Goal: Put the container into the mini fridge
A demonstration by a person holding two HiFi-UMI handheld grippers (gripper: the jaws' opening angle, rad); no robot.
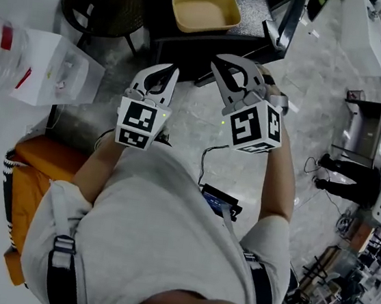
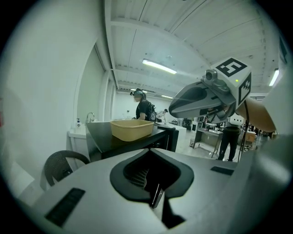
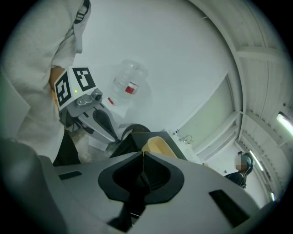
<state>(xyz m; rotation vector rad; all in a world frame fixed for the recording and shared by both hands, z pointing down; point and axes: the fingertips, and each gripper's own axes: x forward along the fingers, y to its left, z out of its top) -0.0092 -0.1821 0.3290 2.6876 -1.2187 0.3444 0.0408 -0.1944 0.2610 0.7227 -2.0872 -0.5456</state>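
Bright, even indoor light fills all 3 views, and shadows are faint and soft. In the left gripper view, ceiling light strips (image 2: 159, 66) glow white overhead. Both gripper views are fisheye circles with black corners and bowed lines. Up close, the left gripper (image 2: 149, 151) and right gripper (image 3: 143, 155) look slightly soft. The head view is sharp.
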